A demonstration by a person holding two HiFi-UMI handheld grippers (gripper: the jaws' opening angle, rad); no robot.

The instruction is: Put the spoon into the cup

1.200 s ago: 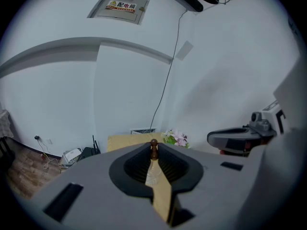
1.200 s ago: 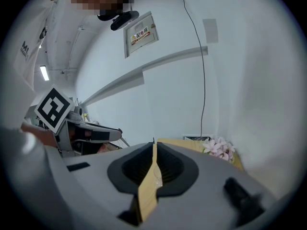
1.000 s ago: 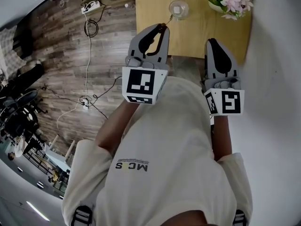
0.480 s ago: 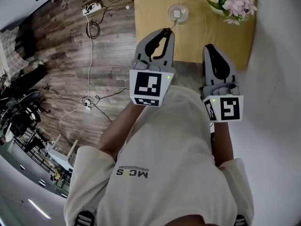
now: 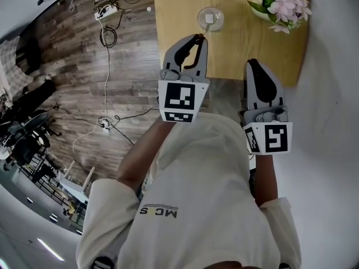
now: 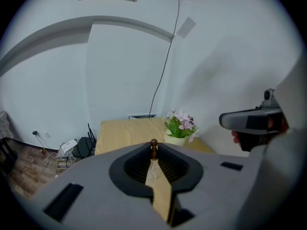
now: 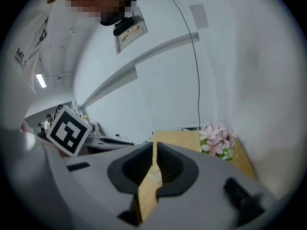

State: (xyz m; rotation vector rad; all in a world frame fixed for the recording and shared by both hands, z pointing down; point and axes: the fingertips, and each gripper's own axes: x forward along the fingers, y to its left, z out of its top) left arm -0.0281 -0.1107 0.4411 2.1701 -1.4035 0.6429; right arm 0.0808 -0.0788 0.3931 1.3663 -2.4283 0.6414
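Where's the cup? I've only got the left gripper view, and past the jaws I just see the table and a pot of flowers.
Observer: The head view shows a clear glass cup standing on the table, just beyond the tips of the left gripper and to the picture's left of the flowers.
Operator: How near is the spoon to it?
Observer: The spoon sticks out of the closed jaws, and its thin end reaches about to the cup's near rim. I can't tell whether it is inside.
Operator: Is the other gripper carrying anything?
Observer: No. The right gripper view shows the right gripper with its jaws together and nothing between them.
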